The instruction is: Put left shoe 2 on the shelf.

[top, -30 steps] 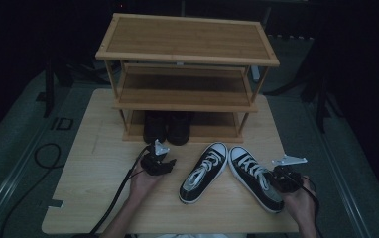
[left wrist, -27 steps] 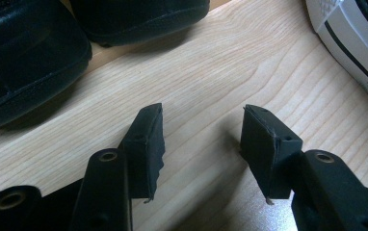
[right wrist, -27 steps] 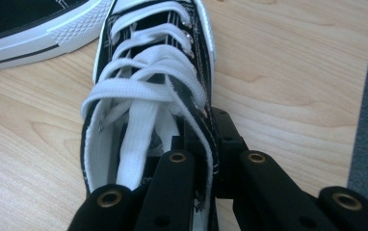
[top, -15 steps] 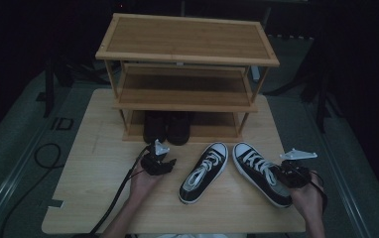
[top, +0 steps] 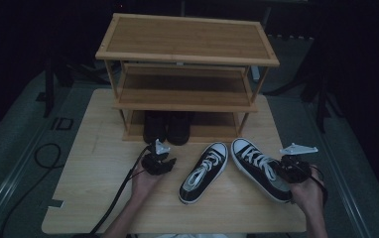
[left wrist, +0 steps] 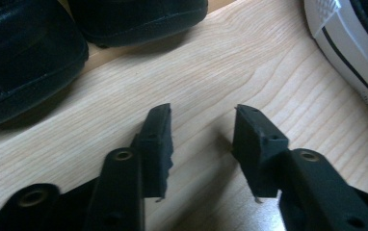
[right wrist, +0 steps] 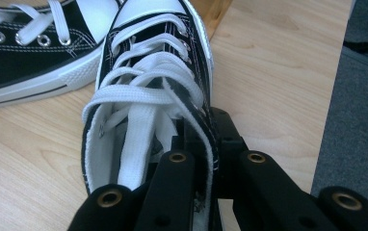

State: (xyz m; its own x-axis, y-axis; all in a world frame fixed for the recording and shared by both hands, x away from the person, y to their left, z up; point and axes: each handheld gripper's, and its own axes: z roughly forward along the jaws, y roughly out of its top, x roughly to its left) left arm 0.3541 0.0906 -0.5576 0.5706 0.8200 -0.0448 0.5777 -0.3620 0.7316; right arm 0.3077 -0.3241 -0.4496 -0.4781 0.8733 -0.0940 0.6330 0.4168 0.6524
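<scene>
Right gripper (right wrist: 206,159) is clamped on the collar wall of the right-hand sneaker (right wrist: 148,96): one jaw inside the opening, one outside against the canvas. In the high view that sneaker (top: 259,167) sits at the table's right, toe toward the rack and close to it, heel in my grip. Whether the sole is off the wood I can't tell.

Left gripper (left wrist: 201,144) has its jaws apart with nothing between them, only bare table (left wrist: 220,67) underneath. They've just been closing in partway, still on nothing. It's parked near the rack's bottom level, pointed toward the black shoes (left wrist: 23,53).

Second sneaker (top: 205,171) lies between the two grippers, angled, toe toward the rack, untouched by either.

Rack (top: 187,42) is a three-level bamboo one at the table's far side. Bottom level holds the dark pair (top: 167,126) on the left half; right half looks free. Middle and top shelves are bare.

My read on progress: dark pair shelved, sneaker pair not yet. One sneaker gripped and lined up for the rack, the other still to pick. Roughly halfway.

Writing: none readable. No logo legible on the sneakers; only white laces, metal eyelets and the sole stripe show.
</scene>
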